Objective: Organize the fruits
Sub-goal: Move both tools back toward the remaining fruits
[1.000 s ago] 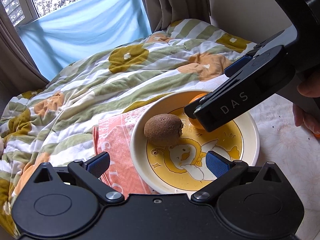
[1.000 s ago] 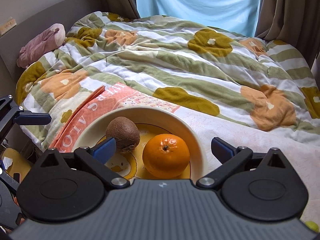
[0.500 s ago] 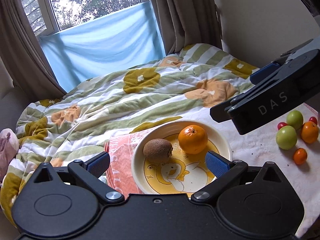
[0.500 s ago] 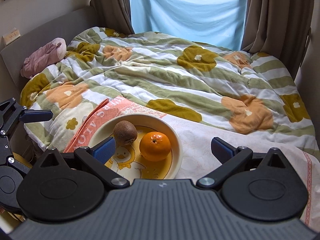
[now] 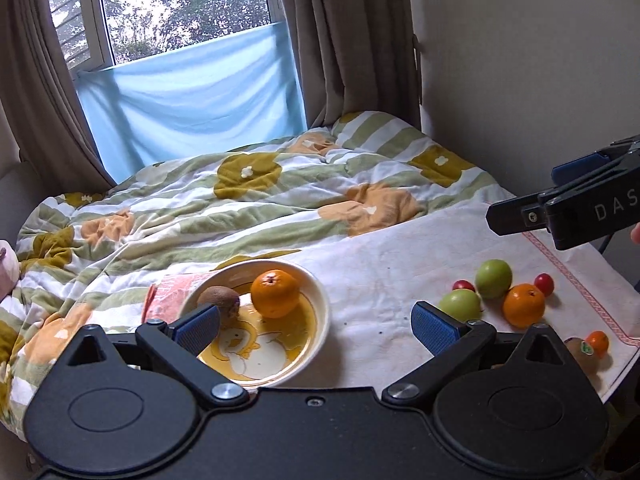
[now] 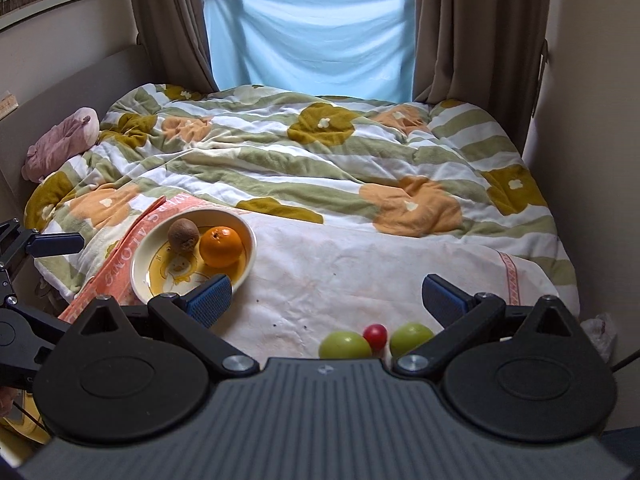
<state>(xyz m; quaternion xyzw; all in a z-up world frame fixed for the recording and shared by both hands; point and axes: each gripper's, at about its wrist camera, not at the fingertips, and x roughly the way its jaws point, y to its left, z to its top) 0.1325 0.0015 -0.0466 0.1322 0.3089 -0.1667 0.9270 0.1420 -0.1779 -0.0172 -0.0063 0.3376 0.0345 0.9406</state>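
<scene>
Orange and brown fruit already sit in the plate (image 5: 320, 312): one orange (image 5: 275, 293) and one kiwi (image 5: 219, 305), side by side and touching. The plate has a duck picture on it and rests on a white cloth (image 5: 384, 280) spread over the bed (image 5: 248, 200).

So two fruits look done. More fruit is left on the cloth, well apart from the plate. I can see two green fruits (image 5: 493, 278), a second orange (image 5: 523, 305), two small red fruits (image 5: 544, 283) and a tiny orange one (image 5: 597, 342). These probably need to go in the plate too.

The left gripper (image 5: 316, 326) has its fingers spread wide with nothing between them. The right gripper (image 6: 326, 298) is the same, wide apart and holding nothing. It hangs above the pile of loose fruit, so I think it may pick from there next.

Some things are hard to see. In the right wrist view, the gripper body hides most of the pile; only two green fruits and one red one peek out. In the left wrist view, a brownish fruit with a green sticker (image 5: 579, 350) is partly hidden behind the gripper. It may be another kiwi, but I cannot tell.
</scene>
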